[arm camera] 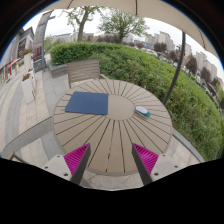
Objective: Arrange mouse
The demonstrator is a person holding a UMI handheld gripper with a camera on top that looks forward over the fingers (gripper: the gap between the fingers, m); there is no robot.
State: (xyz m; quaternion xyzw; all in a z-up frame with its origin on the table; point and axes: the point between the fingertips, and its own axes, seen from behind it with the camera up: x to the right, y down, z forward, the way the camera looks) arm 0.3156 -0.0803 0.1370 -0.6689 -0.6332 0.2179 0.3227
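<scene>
Item one: a round slatted wooden table, outdoors on a paved terrace, pale planks running away from the viewer.

Item two: a dark blue rectangular mouse mat, flat on the table's far left part, its edges roughly square to the slats.

Item three: the mouse, a small light-coloured body with a teal tint, resting on bare slats to the right of the mat and well apart from it. It sat off the mat entirely.

Item four: the gripper, held above the table's near edge. Its two fingers stood wide apart with nothing between them; the magenta pads faced inward over empty slats. The mouse lay beyond the fingers and to their right, untouched.

Item five: a wooden chair behind the table, beyond the mat. A hedge ran past the table's far side, with trees and houses further off.

Handling notes, by judgement only: the mouse looked light, rigid and smooth-shelled, likely to skid on the planks if nudged from one side. Its long flanks would offer the best hold, the pads closing across the narrow waist. The gaps between slats could catch its feet when slid, so a lift seemed safer than a push toward the mat.
</scene>
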